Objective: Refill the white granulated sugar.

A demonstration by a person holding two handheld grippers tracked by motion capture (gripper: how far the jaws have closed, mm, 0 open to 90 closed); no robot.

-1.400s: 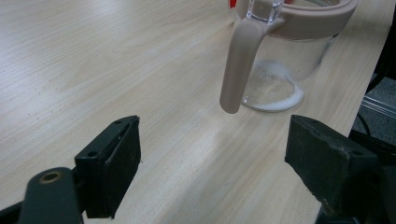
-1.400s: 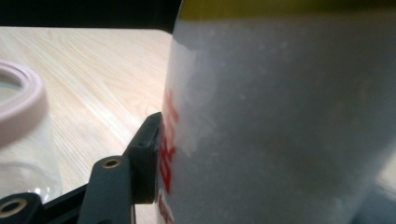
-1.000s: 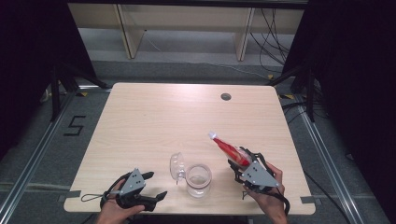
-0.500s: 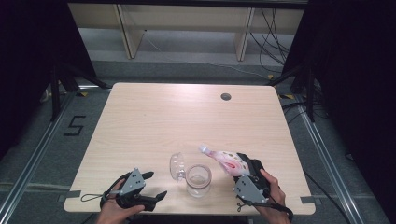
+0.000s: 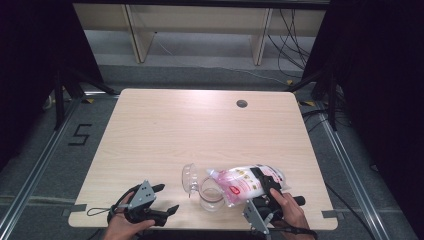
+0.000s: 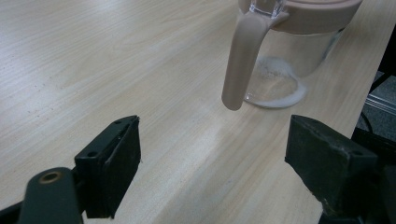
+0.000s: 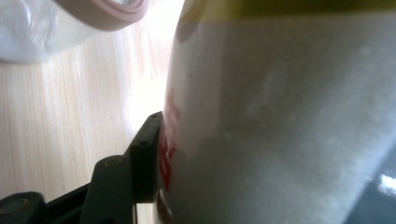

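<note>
Wooden table (image 5: 165, 130), near edge: R gripper (image 5: 264, 186) is clamping a red-printed white bag (image 5: 240, 182), tilting its spout over the glass jar (image 5: 211, 194). L gripper (image 5: 160, 207) is resting beside the jar w/ jaws wide apart, nothing between them.

Pale wood table (image 5: 200, 125), rounded corners, a dark round hole (image 5: 242, 104) near the far right edge. Grey floor (image 5: 200, 75) all round, brightly lit behind the table. Metal rails (image 5: 30, 170) along the floor on both sides. Black "5" (image 5: 80, 135) marked on the floor at left. Beige shelf unit (image 5: 200, 20) at the back, two uprights showing. Black cables (image 5: 292, 35) trailing over the floor at back right. Dark curtains (image 5: 380, 75) on both sides. Tape tabs (image 5: 78, 207) at the near corners.
</note>
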